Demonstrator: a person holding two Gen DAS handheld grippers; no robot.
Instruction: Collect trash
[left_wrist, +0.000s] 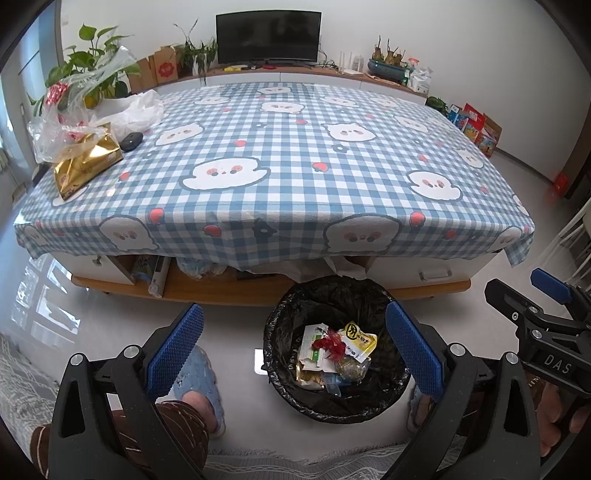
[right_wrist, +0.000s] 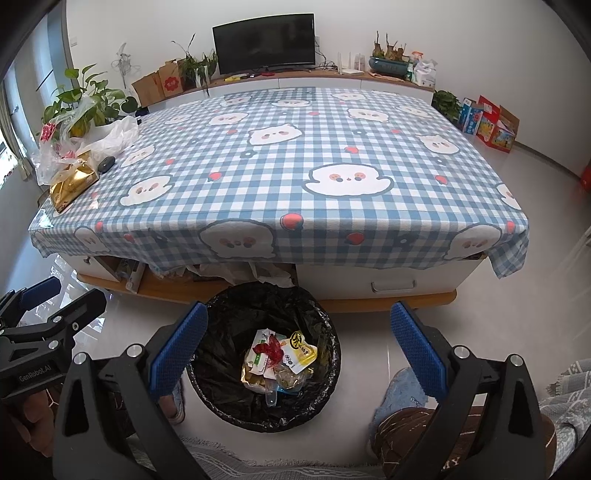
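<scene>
Checked tablecloth (left_wrist: 280, 147) over low table, gold bag (left_wrist: 83, 162) and plastic bags (left_wrist: 70, 122) at far left corner. Black-lined bin (left_wrist: 334, 354) on floor in front, wrappers (left_wrist: 336, 354) inside. Left gripper (left_wrist: 295, 354) and right gripper (right_wrist: 299, 354) both spread wide, empty, above floor.

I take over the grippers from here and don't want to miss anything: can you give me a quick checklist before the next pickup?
1. Left gripper open and empty: ok.
2. Right gripper open and empty: ok.
3. Trash bin lined, with room above the wrappers: ok.
4. Table cleared of trash: not ok; gold bag and plastic bags lie at the far left corner.
5. Dark oval object beside them is trash: cannot tell.
6. Path across the tablecloth to that corner free: ok.
</scene>
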